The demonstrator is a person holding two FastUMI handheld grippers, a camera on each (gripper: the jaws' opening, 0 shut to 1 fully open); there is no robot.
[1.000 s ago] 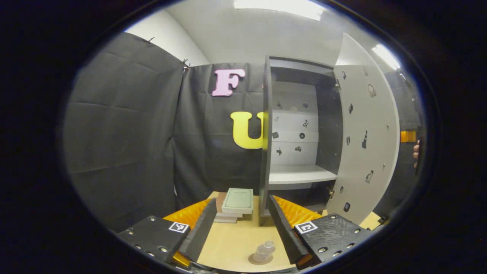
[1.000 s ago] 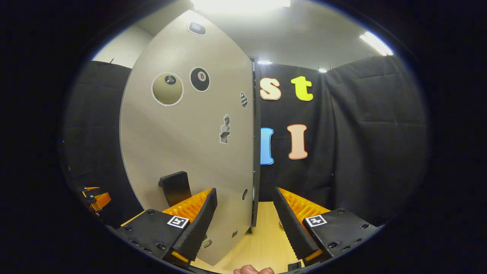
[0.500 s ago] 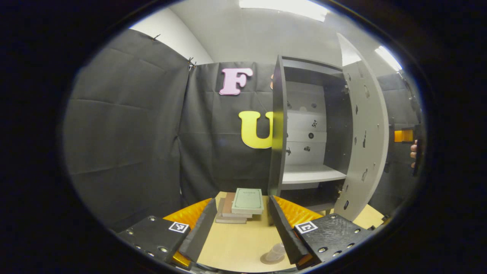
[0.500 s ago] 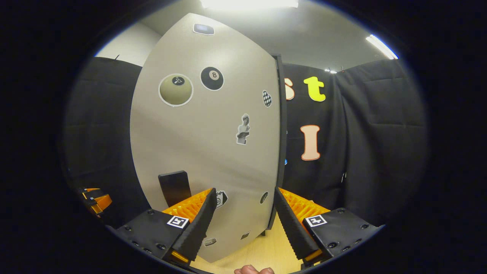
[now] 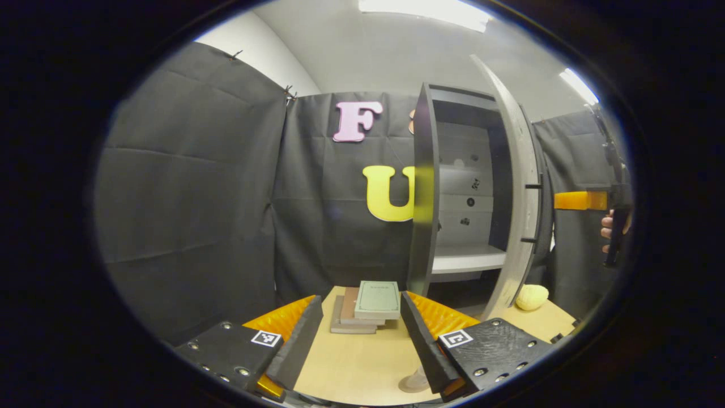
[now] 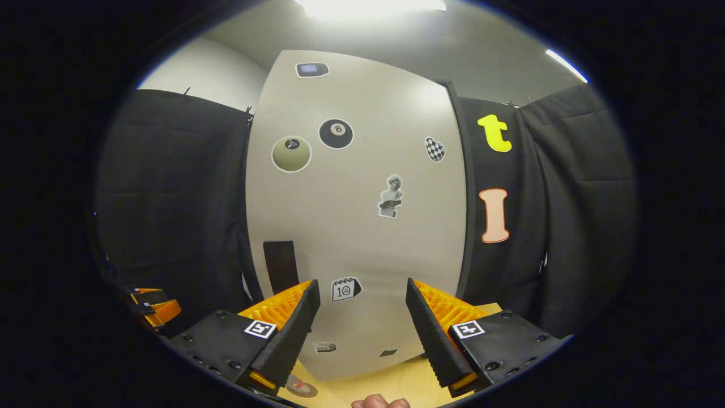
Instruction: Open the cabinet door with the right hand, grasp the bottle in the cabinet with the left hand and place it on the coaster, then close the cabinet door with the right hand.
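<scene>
The grey cabinet [image 5: 453,170] stands on the table with its sticker-covered door [image 5: 516,187] swung nearly edge-on, partly shut. In the right gripper view the door's outer face [image 6: 362,215] is close ahead, its dark handle [image 6: 280,265] left of my open right gripper [image 6: 362,285], whose fingers hold nothing. A clear bottle [image 5: 420,374] stands on a round brown coaster [image 5: 408,388], half hidden behind a finger of my open, empty left gripper [image 5: 360,299]. The right gripper [image 5: 569,200] and the hand holding it [image 5: 609,232] show beyond the door.
A stack of books [image 5: 374,303] lies on the wooden table [image 5: 351,362] left of the cabinet. A pale yellow round object [image 5: 531,296] sits by the door's foot. Black cloth walls close in on all sides. The left gripper [image 6: 148,306] appears at the lower left.
The cabinet door has swung from wide open toward shut, with the right gripper following its outer face. In the left gripper view the bottle has slid behind the right finger.
</scene>
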